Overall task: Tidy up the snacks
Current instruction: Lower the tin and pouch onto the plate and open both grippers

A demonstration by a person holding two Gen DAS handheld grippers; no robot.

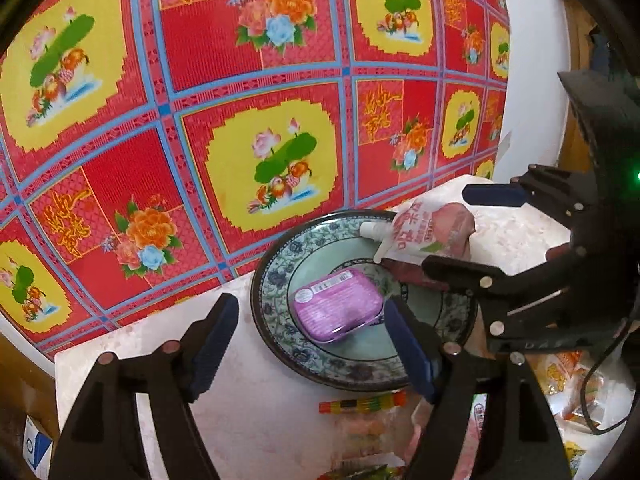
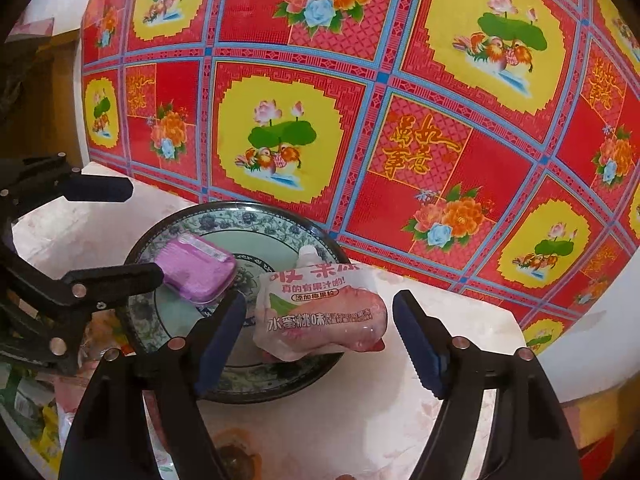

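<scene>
Both left tongs [image 1: 308,344] and right tongs [image 2: 320,340] were released; purple box [image 1: 338,305] and peach pouch [image 2: 320,316] were gathered on the plate [image 1: 272,312].

Both of my wrist views are evenly and warmly lit, with saturated reds and yellows on the patterned cloth [image 1: 256,80]. The pale tabletop [image 2: 460,320] looks slightly washed out. Shadows are soft; a faint one lies under the peach pouch [image 2: 320,312]. The fisheye lens bows the cloth's grid lines strongly, and the corners fall to black. The nearest edges look soft and grainy, and my own fingers [image 1: 208,348] read almost as silhouettes.
</scene>
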